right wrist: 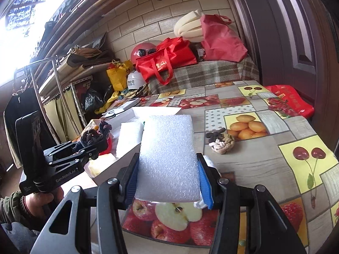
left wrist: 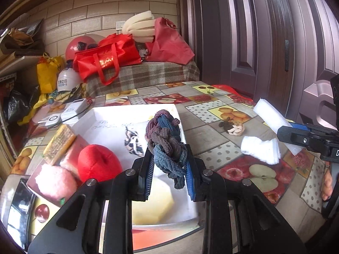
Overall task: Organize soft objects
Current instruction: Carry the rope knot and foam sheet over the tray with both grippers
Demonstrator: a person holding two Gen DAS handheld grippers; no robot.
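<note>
Foam sheet (right wrist: pixel 168 158) clamped in right tongs (right wrist: pixel 168 182), hiding tray (right wrist: pixel 127 154); left tongs (left wrist: pixel 169 167) clenching knotted rope (left wrist: pixel 166 141).

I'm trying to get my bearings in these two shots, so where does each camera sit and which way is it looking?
Left wrist: on the left gripper, looking forward and slightly down over the white tray; its jaws clamp a bundle of knitted cords; the right gripper enters at the right edge.
Right wrist: on the right gripper, facing the fruit-print tablecloth; its jaws hold a white foam sheet; the left gripper and a hand show at left.
Shared: tray, both grippers, braided rope knot, red bags.
</note>
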